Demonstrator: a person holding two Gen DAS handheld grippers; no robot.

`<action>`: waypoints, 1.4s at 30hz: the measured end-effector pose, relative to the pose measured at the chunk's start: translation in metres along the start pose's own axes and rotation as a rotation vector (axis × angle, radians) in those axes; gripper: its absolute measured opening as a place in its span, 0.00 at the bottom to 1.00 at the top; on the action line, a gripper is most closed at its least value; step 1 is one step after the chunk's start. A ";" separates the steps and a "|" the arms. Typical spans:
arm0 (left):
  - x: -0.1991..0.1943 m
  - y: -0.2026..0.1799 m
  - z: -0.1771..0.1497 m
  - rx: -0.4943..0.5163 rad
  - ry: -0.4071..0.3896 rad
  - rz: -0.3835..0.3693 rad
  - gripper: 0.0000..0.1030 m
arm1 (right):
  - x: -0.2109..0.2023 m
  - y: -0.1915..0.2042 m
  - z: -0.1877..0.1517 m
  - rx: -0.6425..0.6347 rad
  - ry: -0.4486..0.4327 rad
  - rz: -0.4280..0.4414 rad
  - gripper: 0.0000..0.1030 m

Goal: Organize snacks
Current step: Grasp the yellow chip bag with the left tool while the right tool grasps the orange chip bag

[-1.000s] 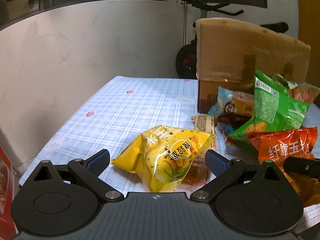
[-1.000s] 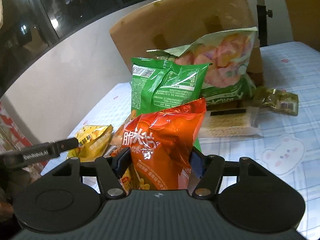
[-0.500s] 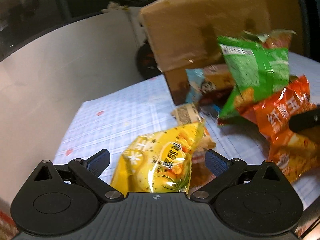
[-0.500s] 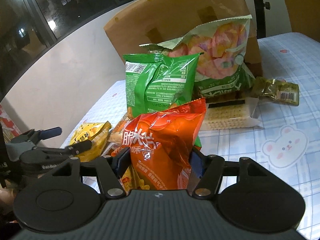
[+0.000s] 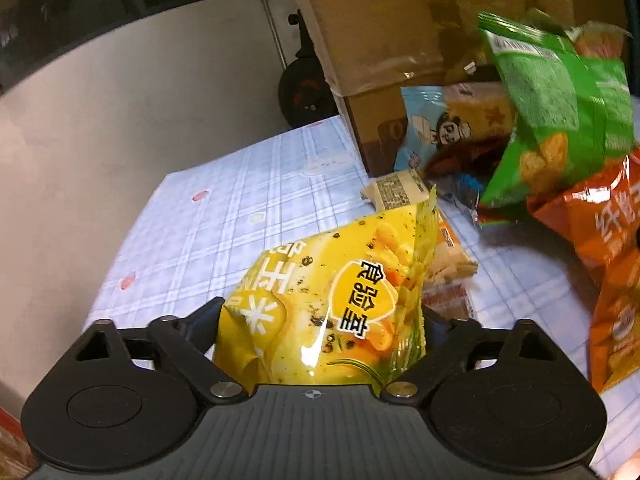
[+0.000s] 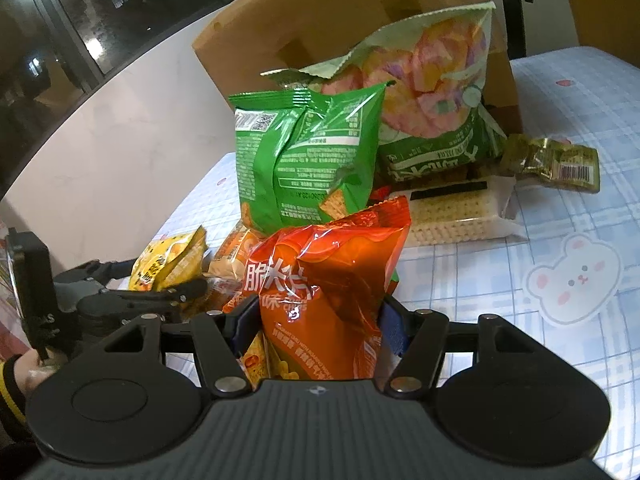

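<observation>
The left hand-held gripper (image 5: 320, 326) has the yellow snack bag (image 5: 336, 304) between its fingers, and its jaws are closing on it; both fingertips already sit against the bag's sides, the foil bulging up between them. The bag's far end lies over a small tan-and-orange packet (image 5: 450, 264) on the worktop (image 5: 224, 216), which is covered with a pale blue checked cloth.

The right hand-held gripper (image 6: 318, 320) is clamped on the orange chip bag (image 6: 332, 284), its blue pads pressed into both sides, with the bag standing upright between them (its crimped top reaches the foot of the green bag). That green snack bag (image 6: 308, 152) stands just behind, leaning against a larger bag printed with pink and orange rings (image 6: 436, 92). Behind them all is a brown cardboard box (image 6: 344, 20). A pack of pale crackers (image 6: 456, 212) lies flat to the right of the pile, and a small gold-green wrapper (image 6: 556, 164) rests beside it.

In the left wrist view, a light blue bag with a panda picture (image 5: 436, 132) leans against the box's lower side.

At the lower left of the right wrist view a hand (image 6: 30, 372) with a dark, yellow-striped cuff holds the left tool.
</observation>
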State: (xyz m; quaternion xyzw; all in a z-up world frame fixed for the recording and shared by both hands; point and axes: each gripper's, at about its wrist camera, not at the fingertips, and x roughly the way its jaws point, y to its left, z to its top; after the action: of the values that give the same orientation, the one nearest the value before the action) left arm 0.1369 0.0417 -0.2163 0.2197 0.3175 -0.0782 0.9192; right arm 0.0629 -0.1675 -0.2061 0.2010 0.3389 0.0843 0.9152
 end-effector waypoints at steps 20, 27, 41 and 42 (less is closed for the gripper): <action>-0.069 -0.005 0.003 -0.209 -0.056 -0.104 0.78 | 0.005 0.000 0.004 0.025 0.030 0.071 0.59; -0.088 -0.006 0.007 -0.228 -0.087 -0.102 0.78 | -0.006 0.000 0.010 0.032 0.004 0.082 0.59; -0.116 -0.005 0.041 -0.276 -0.197 -0.098 0.78 | -0.055 0.009 0.027 -0.043 -0.232 0.080 0.59; -0.114 -0.007 0.041 -0.276 -0.194 -0.096 0.78 | -0.056 0.007 0.027 -0.039 -0.240 0.076 0.59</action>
State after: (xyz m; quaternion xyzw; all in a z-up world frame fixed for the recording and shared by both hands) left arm 0.0677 0.0177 -0.1196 0.0675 0.2452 -0.0986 0.9621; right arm 0.0380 -0.1860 -0.1520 0.2046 0.2171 0.1010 0.9491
